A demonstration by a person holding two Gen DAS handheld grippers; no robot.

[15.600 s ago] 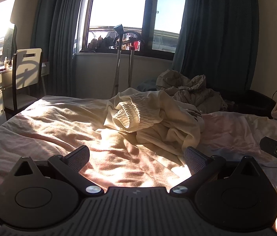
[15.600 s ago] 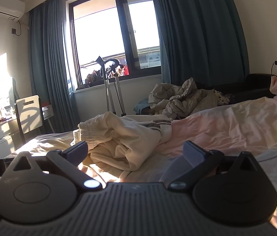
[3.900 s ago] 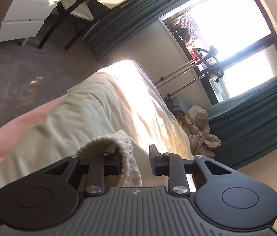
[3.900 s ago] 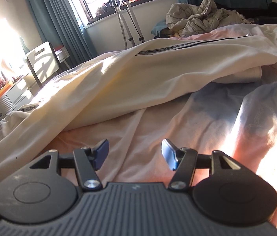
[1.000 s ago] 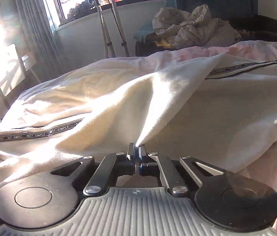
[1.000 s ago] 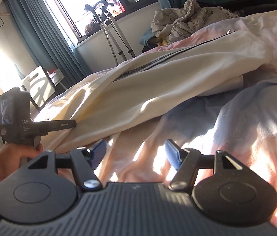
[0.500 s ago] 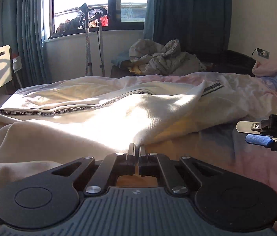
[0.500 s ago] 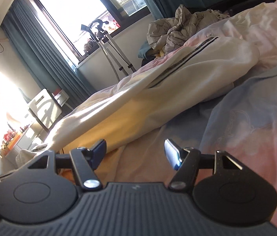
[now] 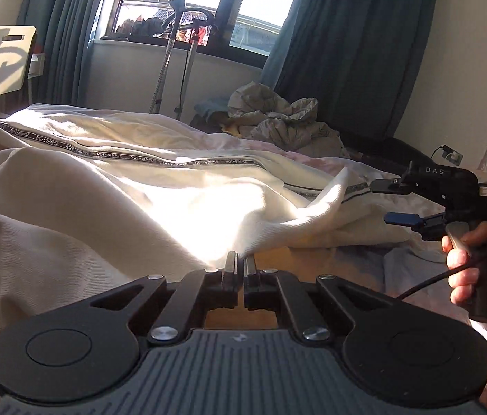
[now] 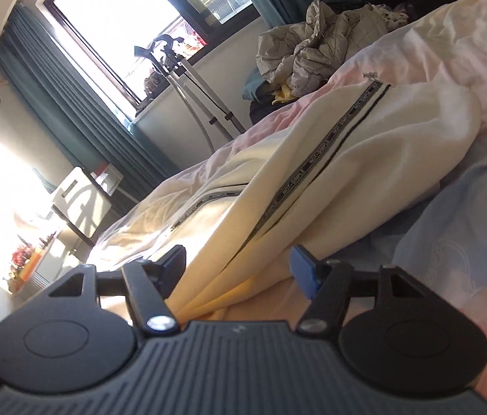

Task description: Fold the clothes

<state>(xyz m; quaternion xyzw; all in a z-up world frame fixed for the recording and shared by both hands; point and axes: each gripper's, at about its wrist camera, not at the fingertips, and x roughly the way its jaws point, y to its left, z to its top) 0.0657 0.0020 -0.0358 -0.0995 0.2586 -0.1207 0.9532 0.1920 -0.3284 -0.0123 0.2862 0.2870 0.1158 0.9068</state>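
Cream trousers [image 9: 174,200] with a black lettered side stripe [image 9: 160,160] lie stretched across the bed. My left gripper [image 9: 240,263] is shut on a pinch of their cloth near the front and pulls a ridge up from it. In the left wrist view my right gripper [image 9: 393,202] comes in from the right, held by a hand [image 9: 464,263], at the trousers' far end. In the right wrist view that gripper [image 10: 240,266] stands open, and a fold of the trousers [image 10: 364,159] runs between its fingers [image 10: 303,273] without being pressed.
The bed has a pink and blue sheet [image 10: 457,242]. A crumpled grey quilted garment [image 9: 278,121] lies beyond the bed's far side. Crutches [image 9: 170,52] lean under the window, a chair [image 9: 5,58] stands at left, and a wall socket [image 9: 452,155] is at right.
My left gripper has carried its pinch of cloth sideways and rolled. My right gripper has moved up to the trousers, so the cloth now lies between its open fingers.
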